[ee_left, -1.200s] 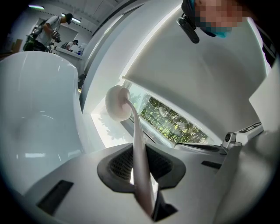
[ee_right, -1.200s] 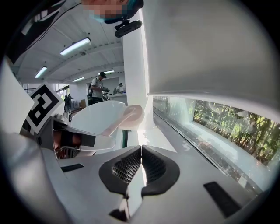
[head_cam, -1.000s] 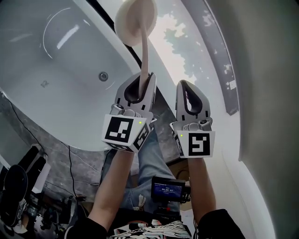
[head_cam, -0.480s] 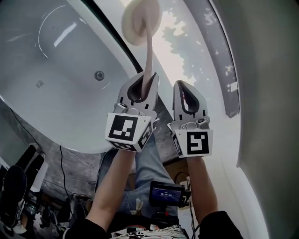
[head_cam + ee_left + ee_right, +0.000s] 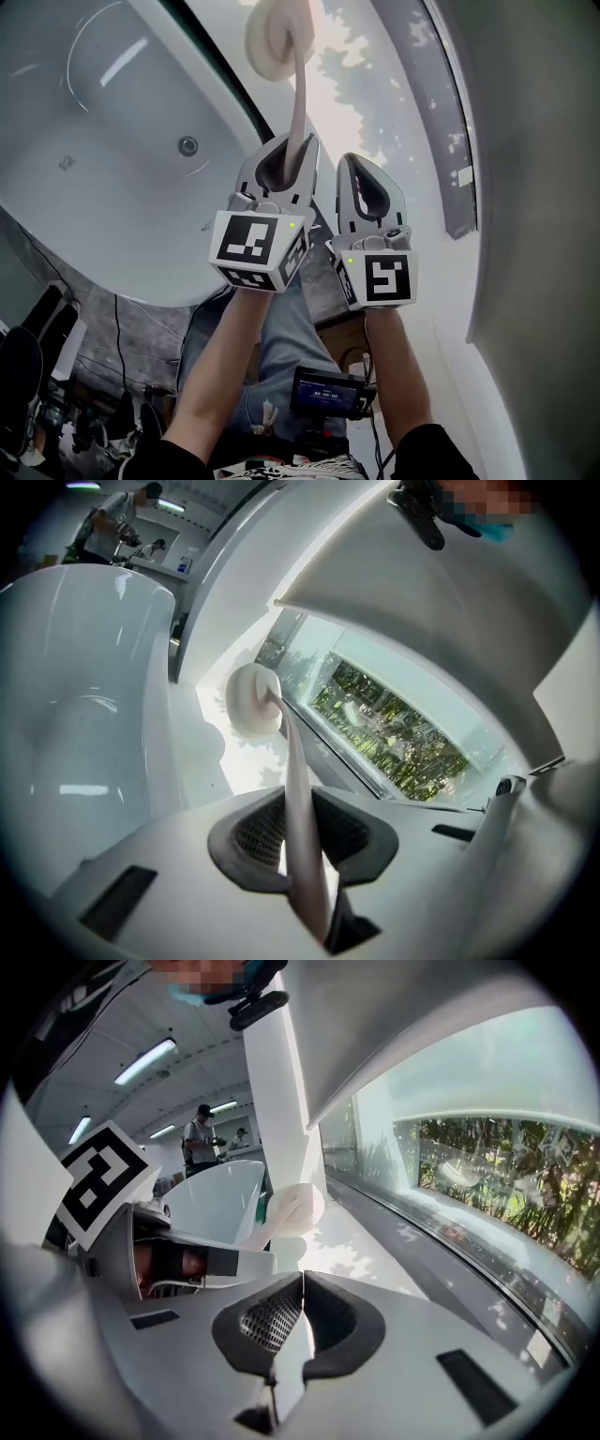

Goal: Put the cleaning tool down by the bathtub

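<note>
Set-down pending beside white oval bathtub (image 5: 112, 225): pale long-handled cleaning tool (image 5: 297, 84) pinched by left gripper (image 5: 289, 147) fingers; right gripper (image 5: 353, 164) fingers pressed together, empty; lowering, then release, needed.

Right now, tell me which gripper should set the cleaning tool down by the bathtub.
Left. The left gripper is shut on the cleaning tool, by its handle, with the round head beside the bathtub. The right gripper is shut and empty.
</note>
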Demonstrator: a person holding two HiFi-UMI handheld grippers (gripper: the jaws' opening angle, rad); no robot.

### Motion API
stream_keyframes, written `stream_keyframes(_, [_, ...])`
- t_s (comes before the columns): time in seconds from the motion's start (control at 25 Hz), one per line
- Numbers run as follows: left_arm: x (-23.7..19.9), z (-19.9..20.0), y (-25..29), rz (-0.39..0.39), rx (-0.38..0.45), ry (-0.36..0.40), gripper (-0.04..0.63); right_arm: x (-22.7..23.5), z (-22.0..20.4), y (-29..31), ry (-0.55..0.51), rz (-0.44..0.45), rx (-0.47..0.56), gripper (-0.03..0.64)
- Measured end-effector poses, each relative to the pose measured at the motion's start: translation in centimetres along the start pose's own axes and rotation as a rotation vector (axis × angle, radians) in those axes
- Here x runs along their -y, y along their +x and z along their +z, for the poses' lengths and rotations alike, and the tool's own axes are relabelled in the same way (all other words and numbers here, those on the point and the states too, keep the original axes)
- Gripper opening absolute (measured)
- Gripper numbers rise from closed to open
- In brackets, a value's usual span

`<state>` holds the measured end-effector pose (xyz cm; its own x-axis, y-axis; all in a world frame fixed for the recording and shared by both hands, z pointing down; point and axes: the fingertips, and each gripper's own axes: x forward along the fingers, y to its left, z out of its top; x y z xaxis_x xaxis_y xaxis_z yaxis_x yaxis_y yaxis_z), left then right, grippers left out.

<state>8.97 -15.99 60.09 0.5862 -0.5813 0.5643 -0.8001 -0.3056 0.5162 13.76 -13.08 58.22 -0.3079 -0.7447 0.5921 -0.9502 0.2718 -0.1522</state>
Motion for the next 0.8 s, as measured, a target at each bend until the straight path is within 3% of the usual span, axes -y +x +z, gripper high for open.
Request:
stream_keyframes(0.32, [0.7,-2.1,1.9,0.018,-0.077,0.059,0.067,0.8,-0.9,0.4,0.014,-0.009,-0.02,0.026])
stream_keyframes(0.64, [0.2,-3.1,3.5,0.051,-0.077,0.005,0.067,1.1,-1.9,0.5,0.019,-0.013,-0.031,0.026])
stream_keyframes(0.8, [0.0,-3.9,4.2,0.065,-0.102,0.02,0.067,1.3,-1.9,0.6,0.024,-0.018,-0.032,0.026])
